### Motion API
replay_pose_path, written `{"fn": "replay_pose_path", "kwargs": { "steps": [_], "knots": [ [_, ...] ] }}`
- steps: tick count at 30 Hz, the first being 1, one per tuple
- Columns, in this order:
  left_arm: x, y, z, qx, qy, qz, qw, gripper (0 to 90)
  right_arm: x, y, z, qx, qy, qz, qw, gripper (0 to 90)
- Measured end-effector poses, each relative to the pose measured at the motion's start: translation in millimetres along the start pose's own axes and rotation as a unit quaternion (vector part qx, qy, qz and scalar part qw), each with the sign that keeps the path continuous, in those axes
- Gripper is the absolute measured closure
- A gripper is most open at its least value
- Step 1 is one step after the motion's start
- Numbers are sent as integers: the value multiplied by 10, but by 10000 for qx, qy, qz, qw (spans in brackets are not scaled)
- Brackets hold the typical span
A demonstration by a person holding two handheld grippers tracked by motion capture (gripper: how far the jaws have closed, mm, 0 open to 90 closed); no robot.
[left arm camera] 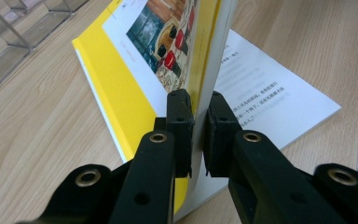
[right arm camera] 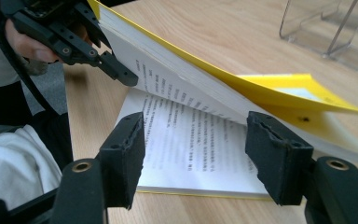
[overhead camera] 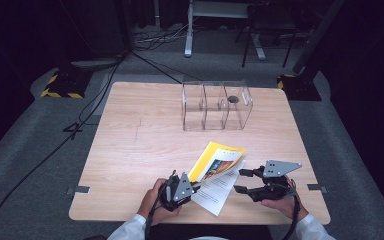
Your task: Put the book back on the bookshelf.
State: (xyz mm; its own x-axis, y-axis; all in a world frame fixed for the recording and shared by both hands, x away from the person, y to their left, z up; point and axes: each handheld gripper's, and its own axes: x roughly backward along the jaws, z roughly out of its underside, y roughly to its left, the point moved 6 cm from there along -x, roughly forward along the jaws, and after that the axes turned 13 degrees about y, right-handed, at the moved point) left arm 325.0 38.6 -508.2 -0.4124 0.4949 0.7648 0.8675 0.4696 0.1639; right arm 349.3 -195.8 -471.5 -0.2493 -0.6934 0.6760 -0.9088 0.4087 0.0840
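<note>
A yellow-covered book (overhead camera: 219, 162) lies open near the table's front edge. My left gripper (left arm camera: 199, 135) is shut on the edge of the front cover and a bunch of pages, holding them raised off the printed page (left arm camera: 270, 93) below. In the high view the left gripper (overhead camera: 196, 185) sits at the book's near left corner. My right gripper (right arm camera: 196, 154) stands open just short of the lower white page (right arm camera: 191, 140), with nothing between its pads. It is at the book's right side (overhead camera: 240, 181). The raised yellow cover (right arm camera: 279, 93) arches above it.
A clear plastic organizer (overhead camera: 215, 105) with three compartments stands at the back of the wooden table (overhead camera: 140, 145); a small dark round thing (overhead camera: 233, 99) is in its right compartment. A person's white sleeves reach in from the front edge. Cables and stands lie on the floor beyond.
</note>
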Motion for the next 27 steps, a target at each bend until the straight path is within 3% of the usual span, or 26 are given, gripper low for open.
{"fn": "replay_pose_path", "kwargs": {
  "steps": [2,5,8,14,22,26,27],
  "knots": [
    [20,37,38,1,9,67,10000,825,6,3,-19,51,-32,27,10000,374],
    [37,65,66,-65,54,59,9999,824,57,25,-124,444,-96,368,9983,360],
    [35,70,78,-129,90,123,9998,824,91,55,-219,603,-252,298,9974,336],
    [42,98,117,-276,165,148,9994,819,-21,59,-368,1020,-221,293,9941,313],
    [95,224,218,-221,193,344,9990,798,-328,-12,-338,1187,235,54,9926,320],
    [122,311,287,-198,196,446,9986,783,-454,-52,-249,1293,553,238,9898,346],
    [131,330,301,-179,207,469,9985,779,-494,-82,-213,1332,659,406,9881,361]
  ]
}}
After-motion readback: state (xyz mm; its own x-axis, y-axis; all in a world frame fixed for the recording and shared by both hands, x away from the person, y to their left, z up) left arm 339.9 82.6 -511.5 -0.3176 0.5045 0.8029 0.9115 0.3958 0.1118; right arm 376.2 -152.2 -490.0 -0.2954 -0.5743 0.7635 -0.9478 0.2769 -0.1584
